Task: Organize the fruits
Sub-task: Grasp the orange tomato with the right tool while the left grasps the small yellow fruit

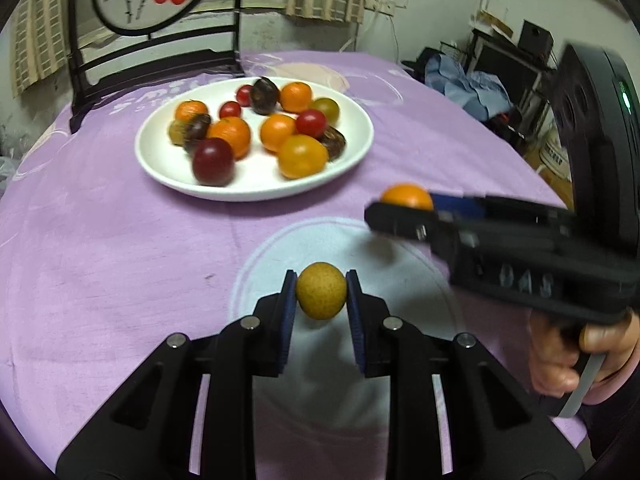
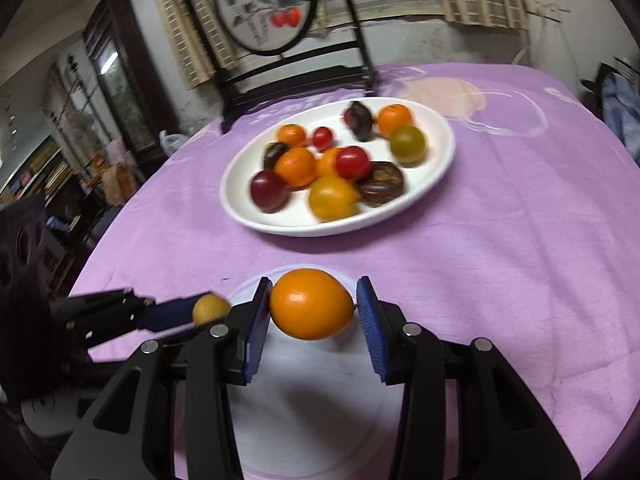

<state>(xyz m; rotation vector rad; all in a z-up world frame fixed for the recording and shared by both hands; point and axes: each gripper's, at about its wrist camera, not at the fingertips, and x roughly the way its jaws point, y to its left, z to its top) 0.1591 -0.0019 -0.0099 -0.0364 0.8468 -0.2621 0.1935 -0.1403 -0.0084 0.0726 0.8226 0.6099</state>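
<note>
Two fruits held at once, one per gripper. L gripper is clamped on a small speckled yellow fruit; pads touch both sides, fruit clear of the cloth. R gripper grips an orange fruit: left pad is on it, right pad looks to meet it only at the stem tip, so hold seems lighter there.

White plate sits further back on the purple tablecloth, well apart from both grippers, already w/ approx a dozen mixed fruits: orange, red, dark, green-yellow. A pale round print on the cloth lies under both grippers.

Step in hand (judgement): carry both fruits over to the plate. To do well: keep squeeze steady, no extra on R since fruit is soft-looking; go one at a time so grippers don't cross; aim for bare rim area at near side of plate, lower until fruit rests before letting go, else it rolls into the pile.

Pose: both grippers pitched down-fwd toward the table, side by side, R one close beside L. Person's hand wraps the R grip handle.
</note>
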